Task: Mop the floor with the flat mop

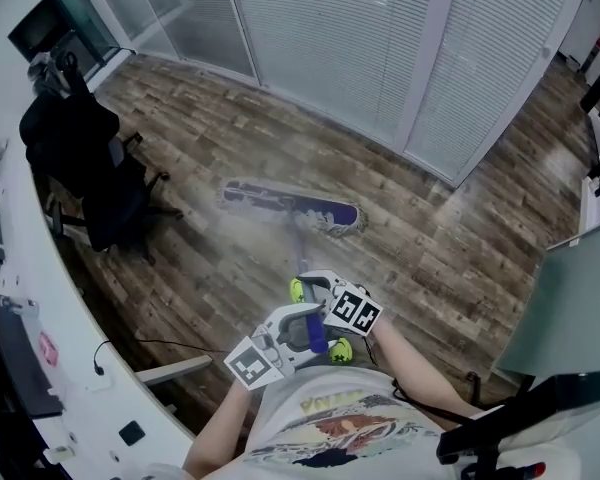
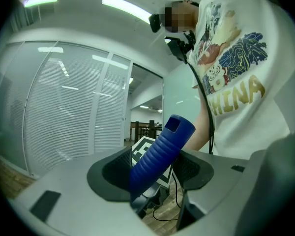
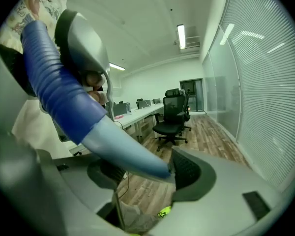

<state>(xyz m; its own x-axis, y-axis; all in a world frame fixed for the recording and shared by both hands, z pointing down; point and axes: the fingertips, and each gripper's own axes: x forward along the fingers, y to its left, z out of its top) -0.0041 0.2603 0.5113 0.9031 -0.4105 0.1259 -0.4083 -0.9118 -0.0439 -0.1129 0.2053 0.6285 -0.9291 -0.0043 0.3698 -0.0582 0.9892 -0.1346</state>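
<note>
Blue grip [image 2: 160, 154] sits clamped in the left gripper [image 1: 302, 328]; the right gripper [image 1: 318, 290], just below, pinches the pale shaft [image 3: 123, 151]. The mop head [image 1: 292, 208] lies crosswise on the floor [image 1: 460, 258], straight ahead of both jaws.

A black office chair [image 1: 80, 158] stands beside a white desk [image 1: 80, 398].

Ribbed plastic grip [image 2: 160, 151], smooth mop shaft [image 3: 123, 149], wooden floor [image 1: 460, 258], cloth mop pad [image 1: 290, 204]
</note>
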